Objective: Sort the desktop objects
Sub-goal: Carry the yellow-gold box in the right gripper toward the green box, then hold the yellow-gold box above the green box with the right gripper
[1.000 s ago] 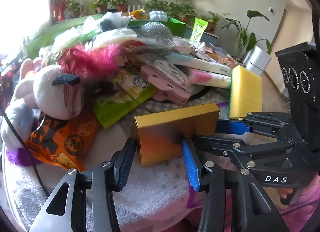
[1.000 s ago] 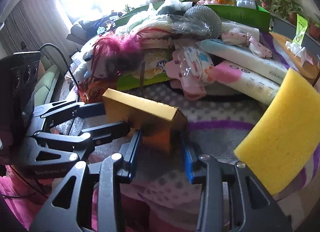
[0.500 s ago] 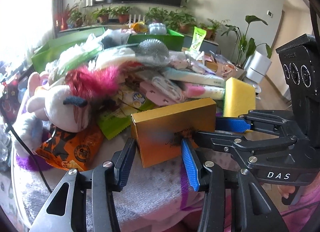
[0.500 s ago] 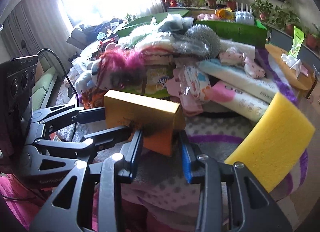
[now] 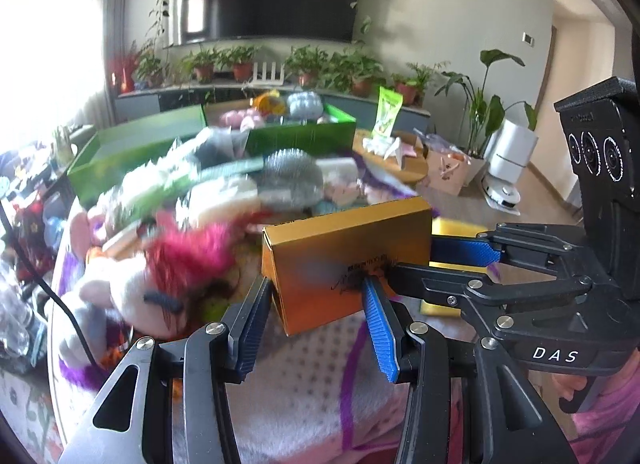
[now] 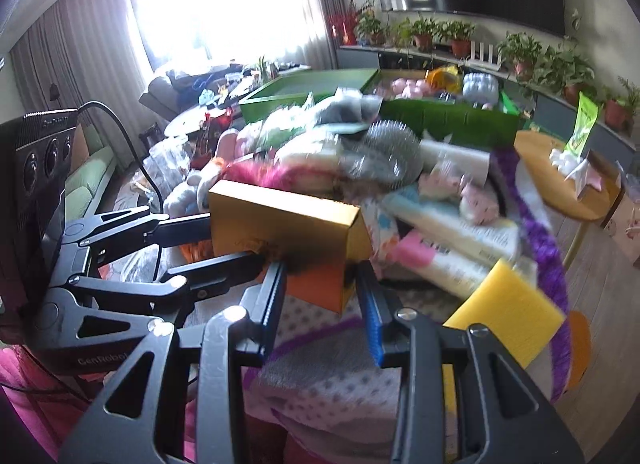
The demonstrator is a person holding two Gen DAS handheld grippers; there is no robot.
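Observation:
A golden-orange cardboard box point(image 5: 352, 240) hangs above the patterned blanket, carried by both grippers. My left gripper point(image 5: 316, 308) is shut on its left end, blue pads pressed against it. My right gripper point(image 6: 322, 296) is shut on the other end of the same box point(image 6: 280, 220). Each wrist view also shows the other tool: the right gripper point(image 5: 414, 258) comes in from the right, the left gripper point(image 6: 234, 238) from the left. The box's underside is hidden.
A heap of packets, a pink-haired plush toy point(image 5: 132, 288) and a metal scrubber point(image 5: 292, 172) lies behind the box. A yellow sponge point(image 6: 508, 324) leans at the right. Two green trays point(image 5: 136, 144) stand at the back, a round wooden side table point(image 6: 560, 168) further right.
Both grippers have risen together with the golden box, lifting it off the blanket. The views now tip higher, showing more of the room behind the heap.

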